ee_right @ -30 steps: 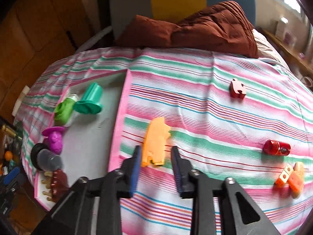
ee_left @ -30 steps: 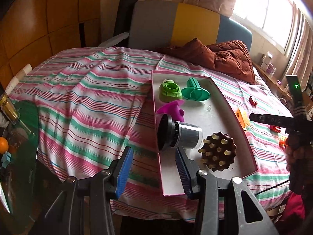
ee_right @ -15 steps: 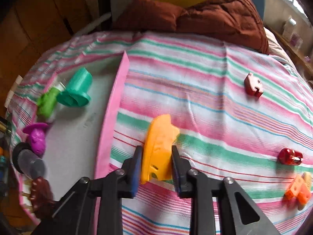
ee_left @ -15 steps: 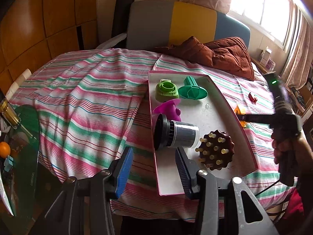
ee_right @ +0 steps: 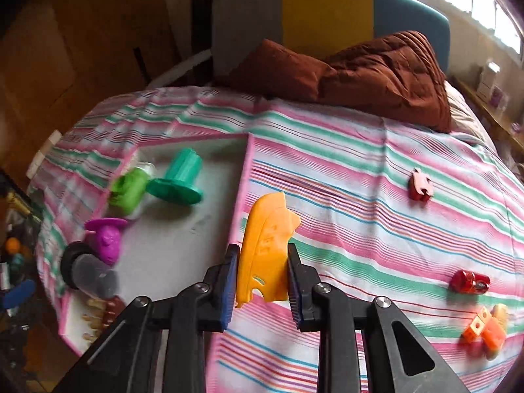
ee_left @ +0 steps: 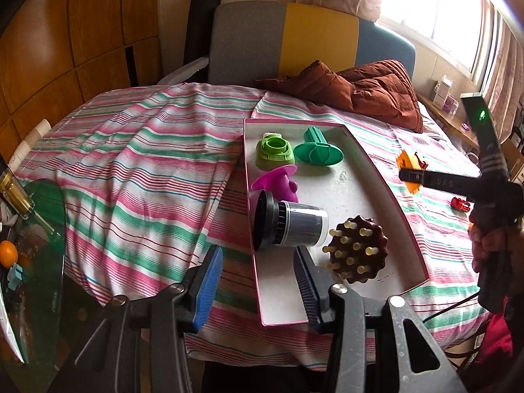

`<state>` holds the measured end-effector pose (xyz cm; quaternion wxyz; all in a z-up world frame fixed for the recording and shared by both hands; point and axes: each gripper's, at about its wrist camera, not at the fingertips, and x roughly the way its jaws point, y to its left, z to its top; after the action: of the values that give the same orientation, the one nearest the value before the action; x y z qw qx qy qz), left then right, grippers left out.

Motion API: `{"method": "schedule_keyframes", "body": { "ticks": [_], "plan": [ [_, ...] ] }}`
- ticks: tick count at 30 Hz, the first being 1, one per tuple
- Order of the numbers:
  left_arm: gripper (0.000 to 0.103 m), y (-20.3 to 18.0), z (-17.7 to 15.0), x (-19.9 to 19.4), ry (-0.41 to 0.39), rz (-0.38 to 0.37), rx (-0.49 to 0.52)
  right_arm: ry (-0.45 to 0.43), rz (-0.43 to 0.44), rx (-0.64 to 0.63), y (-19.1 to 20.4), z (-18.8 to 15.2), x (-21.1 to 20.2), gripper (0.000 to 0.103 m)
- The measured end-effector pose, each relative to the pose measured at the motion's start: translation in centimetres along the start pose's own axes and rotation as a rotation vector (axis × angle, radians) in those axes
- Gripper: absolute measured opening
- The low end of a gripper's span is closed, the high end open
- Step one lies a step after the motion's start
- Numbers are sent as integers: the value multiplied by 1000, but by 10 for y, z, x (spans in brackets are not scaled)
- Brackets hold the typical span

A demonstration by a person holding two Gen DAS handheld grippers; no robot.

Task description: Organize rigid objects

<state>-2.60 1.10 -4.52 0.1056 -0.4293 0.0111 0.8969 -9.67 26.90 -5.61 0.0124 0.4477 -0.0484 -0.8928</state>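
My right gripper (ee_right: 262, 281) is shut on a flat orange plastic piece (ee_right: 265, 245) and holds it above the striped cloth, just right of the pink-rimmed white tray (ee_right: 244, 177). The piece also shows in the left wrist view (ee_left: 406, 163). The tray (ee_left: 376, 177) holds a light green piece (ee_left: 273, 150), a teal stamp (ee_left: 317, 152), a purple piece (ee_left: 278, 183), a black-and-clear cylinder (ee_left: 288, 226) and a brown spiked disc (ee_left: 358, 252). My left gripper (ee_left: 258, 281) is open and empty at the tray's near left corner.
Loose on the cloth to the right lie a dark red block (ee_right: 421, 185), a red toy car (ee_right: 470, 281) and orange blocks (ee_right: 484, 327). A brown quilt (ee_right: 360, 72) lies at the back. A glass table (ee_left: 29, 245) with clutter stands left of the bed.
My right gripper closed on the orange piece and lifted it off the cloth toward the tray. My left gripper stayed open and nearly still.
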Motion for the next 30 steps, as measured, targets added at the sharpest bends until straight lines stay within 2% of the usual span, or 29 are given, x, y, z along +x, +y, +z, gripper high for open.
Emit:
{"method": "schedule_keyframes", "body": {
  "ticks": [4, 9, 14, 20, 28, 30],
  "plan": [
    [45, 1, 0, -1, -3, 0, -1, -14, 82, -53, 29, 6, -10, 27],
    [45, 4, 0, -2, -6, 0, -8, 48, 176, -118, 68, 10, 0, 27],
    [45, 7, -1, -2, -5, 2, -13, 120, 200, -120, 91, 9, 29, 27],
    [45, 12, -1, 0, 3, 8, -24, 158, 216, -86, 108, 18, 59, 28],
    [45, 19, -2, 2, 7, 23, -41, 127, 218, -92, 116, 19, 56, 28],
    [45, 20, -2, 2, 7, 24, -46, 105, 224, -98, 114, 18, 48, 33]
  ]
}}
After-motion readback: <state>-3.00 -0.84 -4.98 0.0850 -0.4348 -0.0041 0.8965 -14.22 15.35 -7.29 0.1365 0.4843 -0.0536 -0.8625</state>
